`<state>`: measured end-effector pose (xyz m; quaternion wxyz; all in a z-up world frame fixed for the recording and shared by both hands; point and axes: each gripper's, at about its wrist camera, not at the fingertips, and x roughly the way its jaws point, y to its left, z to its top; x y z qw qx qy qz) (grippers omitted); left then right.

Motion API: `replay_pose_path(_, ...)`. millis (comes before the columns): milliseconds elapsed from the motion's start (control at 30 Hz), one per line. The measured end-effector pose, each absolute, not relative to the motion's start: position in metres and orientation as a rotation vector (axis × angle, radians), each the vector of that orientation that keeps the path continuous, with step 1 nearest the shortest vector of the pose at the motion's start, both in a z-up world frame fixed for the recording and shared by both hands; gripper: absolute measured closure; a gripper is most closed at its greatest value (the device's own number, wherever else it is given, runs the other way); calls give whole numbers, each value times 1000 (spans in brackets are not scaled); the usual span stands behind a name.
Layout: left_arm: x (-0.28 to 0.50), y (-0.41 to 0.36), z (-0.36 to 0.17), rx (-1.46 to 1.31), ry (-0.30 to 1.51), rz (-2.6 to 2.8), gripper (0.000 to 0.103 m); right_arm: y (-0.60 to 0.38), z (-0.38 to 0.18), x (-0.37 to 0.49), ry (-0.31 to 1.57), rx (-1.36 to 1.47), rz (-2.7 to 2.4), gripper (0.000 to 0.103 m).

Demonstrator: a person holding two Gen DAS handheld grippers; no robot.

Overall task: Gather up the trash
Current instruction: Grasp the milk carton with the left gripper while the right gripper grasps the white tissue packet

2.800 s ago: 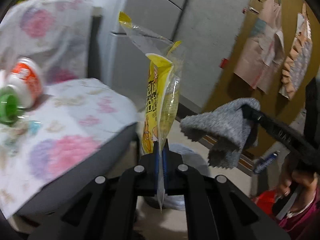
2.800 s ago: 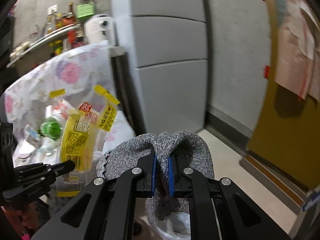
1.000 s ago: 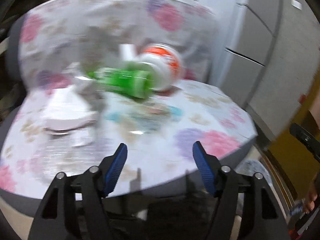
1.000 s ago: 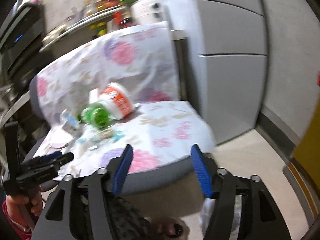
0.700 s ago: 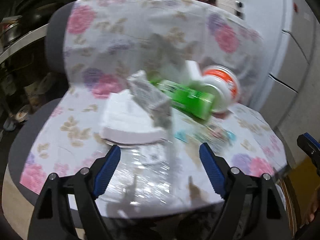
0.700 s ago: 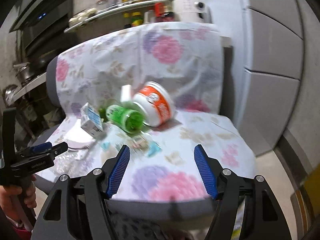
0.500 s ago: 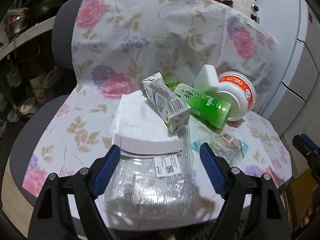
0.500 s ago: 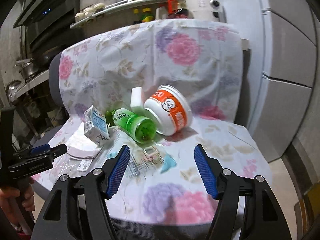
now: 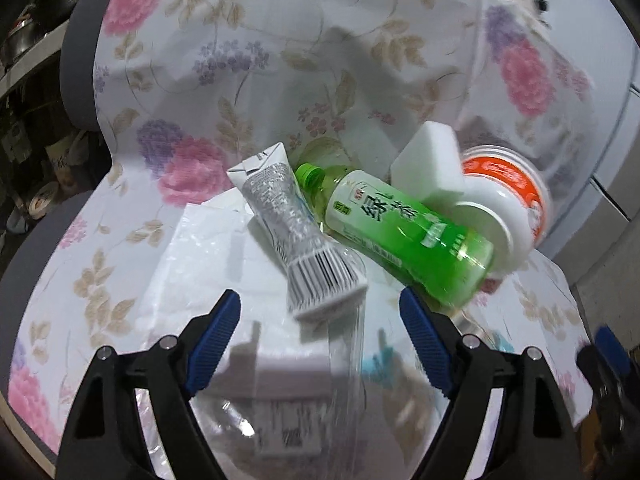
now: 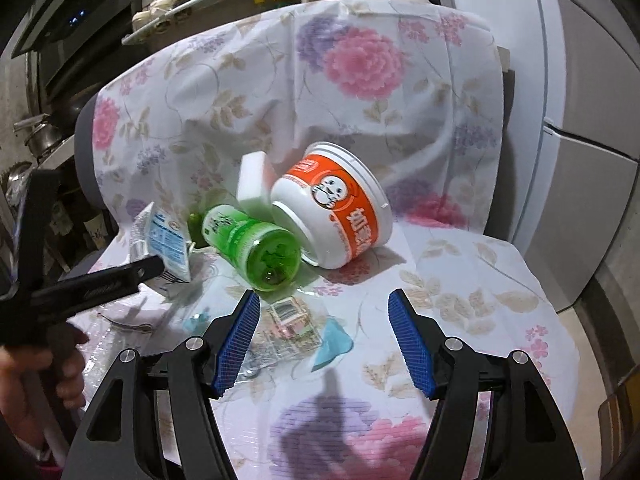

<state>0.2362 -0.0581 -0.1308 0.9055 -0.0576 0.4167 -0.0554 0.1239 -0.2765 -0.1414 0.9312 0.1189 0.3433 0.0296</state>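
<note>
While both tongs stand wide with nothing between their blue pads, the trash lies heaped on the seat of a chair point(image 10: 460, 272) draped in a flowered cloth. At the back of the seat, against the backrest, an orange-and-white instant noodle bowl point(image 10: 340, 220) lies on its side, with a white sponge block point(image 10: 254, 184) leaning at its left. A green tea bottle point(image 9: 404, 236) lies on its side touching the bowl, cap toward the backrest. Just left of the bottle a small milk carton point(image 9: 296, 232) rests tilted on a white padded mailer point(image 9: 200, 256), toward the left edge of the seat. Near the front edge lies clear crinkled plastic wrap point(image 9: 248, 436), and toward the middle a small clear wrapper point(image 10: 288, 328) with a teal scrap. The left tongs point(image 9: 320, 344) hover over the mailer and carton; the right tongs point(image 10: 324, 340) hover over the small wrapper, in front of the bottle.
</note>
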Motion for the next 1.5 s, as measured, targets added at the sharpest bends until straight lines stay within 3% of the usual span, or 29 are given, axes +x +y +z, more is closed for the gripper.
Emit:
replay_pose_path(67,243,-57,-134,-143,872,-96,24,-280,-144,123,710,248,55,35)
replay_pose_path(100,245,-57,-135,-151,873,-90,30,-281,-145,122,713,249,54,35)
replay_pose_path(200,247,-57,-140,-147,895,-85,64,-283,-147,118,724,252,47,35)
replay_pose_path(300,236,-48,-131,-155,851,-94,67,-283,-143,111,719,250,44,35)
replay_pose_path(633,159,4,-70,-144,667,-174,67,-267,-130,88,716,234,64,35)
replay_pose_path(1100,113,76,-86,-100,655,-88,67,-176,-115,100,721,160,288,33)
replay_pose_path(1500,133,106,-105,-127,689,-66,67,-83,-148,194,835,105,450,35)
